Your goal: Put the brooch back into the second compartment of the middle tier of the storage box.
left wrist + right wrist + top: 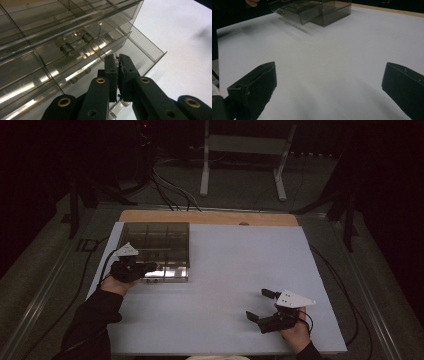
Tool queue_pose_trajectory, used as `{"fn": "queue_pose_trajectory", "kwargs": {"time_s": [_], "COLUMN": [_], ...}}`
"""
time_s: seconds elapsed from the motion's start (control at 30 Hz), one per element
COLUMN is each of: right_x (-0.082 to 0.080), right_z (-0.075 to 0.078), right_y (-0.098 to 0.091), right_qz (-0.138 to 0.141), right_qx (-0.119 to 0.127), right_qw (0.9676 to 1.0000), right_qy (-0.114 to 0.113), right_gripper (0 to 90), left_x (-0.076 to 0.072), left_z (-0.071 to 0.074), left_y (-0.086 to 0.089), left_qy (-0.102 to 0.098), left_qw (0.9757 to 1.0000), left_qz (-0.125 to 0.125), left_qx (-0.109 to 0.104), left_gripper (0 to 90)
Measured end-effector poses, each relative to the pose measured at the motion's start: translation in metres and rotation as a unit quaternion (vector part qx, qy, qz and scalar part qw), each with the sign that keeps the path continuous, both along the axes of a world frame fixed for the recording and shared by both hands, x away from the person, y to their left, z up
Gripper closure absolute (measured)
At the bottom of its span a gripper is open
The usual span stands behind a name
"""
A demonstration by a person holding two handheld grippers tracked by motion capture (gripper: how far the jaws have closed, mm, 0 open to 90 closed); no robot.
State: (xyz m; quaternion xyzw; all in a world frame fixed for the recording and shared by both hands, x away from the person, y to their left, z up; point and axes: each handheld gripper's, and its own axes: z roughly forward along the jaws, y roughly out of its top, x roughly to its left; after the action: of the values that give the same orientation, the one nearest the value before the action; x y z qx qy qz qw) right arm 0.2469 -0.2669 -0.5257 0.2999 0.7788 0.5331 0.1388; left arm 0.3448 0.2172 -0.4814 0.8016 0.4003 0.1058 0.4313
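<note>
Smoked clear plastic drawer box [155, 247] sits on the far-left part of the white table [235, 270], its near face turned toward the person; one low drawer [167, 272] is pulled partway out toward the near edge. Left gripper [145, 268] is at that near face, just left of the pulled drawer, held in the left hand [117, 282]. In the left gripper view the two black jaws are pressed together, tips [117, 58] meeting over the open drawer [140, 50]; a tiny pale sliver shows between the tips, too small to tell whether it is an object or part of the pads, so cannot say whether anything is gripped. Two small round knobs [75, 43] on a higher drawer front lie up and left of the jaws, not touched. Right gripper [259, 306] is well apart from the box, over bare table at near right, jaws spread wide, nothing between them; the right hand [295, 332] is cut off by the bottom frame edge. In the right gripper view the box [317, 10] is far off, upper left, top cropped by the frame, with the drawer [292, 13] protruding toward the near left. Room beyond the table is dark; box contents hard to make out through tinted walls and glare. Drawer's long axis runs left-right along the box front; it slides near-far.
</note>
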Motion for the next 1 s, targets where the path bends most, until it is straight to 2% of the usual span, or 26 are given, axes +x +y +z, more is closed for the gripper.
{"fn": "queue_pose_trajectory", "kwargs": {"time_s": [0.3, 0.5, 0.63, 0.8, 0.97, 1.0], "right_x": [0.0, 0.0, 0.0, 0.001, 0.001, 0.001], "right_z": [0.0, 0.0, 0.0, 0.0, 0.0, 0.0], "right_y": [0.0, 0.0, 0.0, 0.0, 0.0, 0.0], "right_qz": [0.0, 0.0, 0.001, 0.001, 0.001, 0.001], "right_qx": [0.002, 0.002, 0.003, 0.003, 0.003, 0.003], "right_qw": [1.0, 1.0, 1.0, 1.0, 1.0, 1.0], "right_qy": [0.0, 0.001, 0.001, 0.002, 0.002, 0.001], "right_gripper": [0.0, 0.0, 0.0, 0.0, 0.0, 0.0], "left_x": [0.004, 0.007, 0.01, 0.013, 0.016, 0.016], "left_z": [-0.007, -0.009, -0.009, -0.009, -0.009, -0.009], "left_y": [-0.004, -0.005, -0.006, -0.01, -0.011, -0.012], "left_qy": [0.006, 0.012, 0.022, 0.031, 0.045, 0.044], "left_qw": [1.0, 0.9997, 0.9995, 0.999, 0.9984, 0.9983], "left_qz": [0.003, 0.016, 0.019, 0.02, 0.028, 0.028], "left_qx": [0.006, 0.014, 0.013, 0.025, 0.021, 0.026], "left_gripper": [87.6, 87.5, 87.4, 87.4, 87.2, 87.2]}}
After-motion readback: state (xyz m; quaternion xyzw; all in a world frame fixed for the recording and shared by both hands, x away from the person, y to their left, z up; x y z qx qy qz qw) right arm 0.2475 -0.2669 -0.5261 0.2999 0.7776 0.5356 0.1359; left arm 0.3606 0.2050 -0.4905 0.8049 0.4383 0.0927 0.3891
